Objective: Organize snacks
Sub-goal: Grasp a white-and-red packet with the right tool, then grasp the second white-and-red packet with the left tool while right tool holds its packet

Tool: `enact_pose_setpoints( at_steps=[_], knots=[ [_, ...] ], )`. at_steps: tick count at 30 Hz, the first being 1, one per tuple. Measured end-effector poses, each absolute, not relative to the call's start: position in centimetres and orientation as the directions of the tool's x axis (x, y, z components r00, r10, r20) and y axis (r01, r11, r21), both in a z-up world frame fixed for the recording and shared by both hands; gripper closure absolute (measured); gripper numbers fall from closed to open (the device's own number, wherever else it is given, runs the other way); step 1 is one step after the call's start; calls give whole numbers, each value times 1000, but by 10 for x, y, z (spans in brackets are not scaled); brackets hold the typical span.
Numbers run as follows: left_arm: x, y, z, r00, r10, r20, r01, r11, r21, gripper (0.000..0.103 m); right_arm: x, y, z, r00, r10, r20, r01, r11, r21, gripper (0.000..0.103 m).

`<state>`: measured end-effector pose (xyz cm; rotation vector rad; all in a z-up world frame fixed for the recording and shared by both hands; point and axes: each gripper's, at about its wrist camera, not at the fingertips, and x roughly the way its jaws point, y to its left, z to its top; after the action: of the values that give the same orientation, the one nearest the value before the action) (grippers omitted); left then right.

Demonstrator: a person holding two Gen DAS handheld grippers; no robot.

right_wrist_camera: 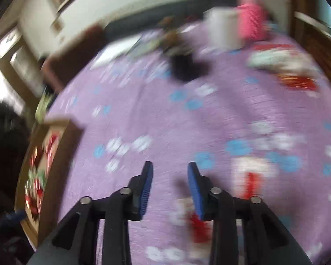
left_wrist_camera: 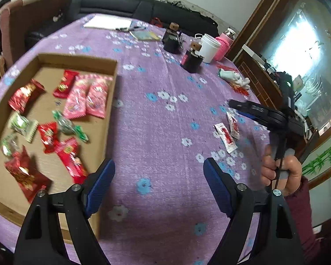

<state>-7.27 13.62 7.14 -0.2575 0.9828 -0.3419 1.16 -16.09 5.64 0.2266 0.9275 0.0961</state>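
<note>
A shallow cardboard box (left_wrist_camera: 77, 58) lies at the left on the purple flowered tablecloth. It holds several wrapped snacks: red ones, green ones and two pink packets (left_wrist_camera: 86, 99). My left gripper (left_wrist_camera: 159, 163) hangs open over bare cloth just right of the box, with nothing between its fingers. Two white-and-red packets (left_wrist_camera: 226, 140) lie loose on the cloth at the right. A hand holds my right gripper (left_wrist_camera: 234, 103) above them. The right wrist view is blurred: my right gripper (right_wrist_camera: 170, 165) shows a gap with only cloth in it. One packet (right_wrist_camera: 251, 172) lies to its right, another (right_wrist_camera: 196, 218) partly under its right finger.
Two dark jars with cork stoppers (left_wrist_camera: 192, 60), a white cup (left_wrist_camera: 209, 47) and a pink bottle (left_wrist_camera: 224, 46) stand at the far right. A notepad (left_wrist_camera: 108, 22) and pens lie at the back. Crumpled wrappers (left_wrist_camera: 234, 78) sit near the right edge. A dark sofa (left_wrist_camera: 125, 6) runs behind the table.
</note>
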Motion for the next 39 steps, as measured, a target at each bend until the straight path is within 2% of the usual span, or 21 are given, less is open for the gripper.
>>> enact_pose_setpoints(
  at_steps=[3, 9, 13, 14, 15, 23, 29, 35, 38, 39],
  knots=[
    [-72, 130, 67, 500, -408, -764, 166, 911, -378, 20, -1, -194, 56, 608, 100, -788, 106, 973, 206, 57],
    [-75, 97, 73, 506, -405, -761, 222, 914, -339, 20, -6, -205, 28, 565, 126, -815, 143, 959, 247, 56],
    [-82, 86, 89, 599, -390, -699, 262, 921, -289, 20, 5, -190, 18, 579, 105, -809, 137, 965, 223, 55],
    [-86, 82, 95, 636, -377, -673, 273, 926, -260, 20, 6, -187, 16, 586, 79, -807, 139, 971, 196, 56],
    [-86, 79, 97, 644, -371, -669, 279, 928, -246, 20, 5, -187, 17, 590, 50, -806, 146, 975, 168, 71],
    [-49, 12, 67, 502, -394, -770, 298, 915, -273, 21, -28, -222, 17, 616, -19, -787, 256, 950, 178, 73],
    [-23, -35, 43, 459, -396, -795, 300, 912, -281, 21, -41, -249, 16, 639, 30, -769, 298, 912, 283, 73],
    [-9, -64, 24, 443, -355, -823, 301, 924, -237, 22, -43, -253, 17, 647, 21, -762, 315, 903, 292, 73],
    [-10, -74, 19, 463, -323, -825, 330, 927, -177, 48, -42, -255, 18, 651, 23, -758, 317, 900, 299, 73],
    [-11, -77, 19, 479, -298, -826, 338, 931, -140, 66, -43, -254, 18, 651, 21, -758, 317, 901, 297, 73]
  ],
)
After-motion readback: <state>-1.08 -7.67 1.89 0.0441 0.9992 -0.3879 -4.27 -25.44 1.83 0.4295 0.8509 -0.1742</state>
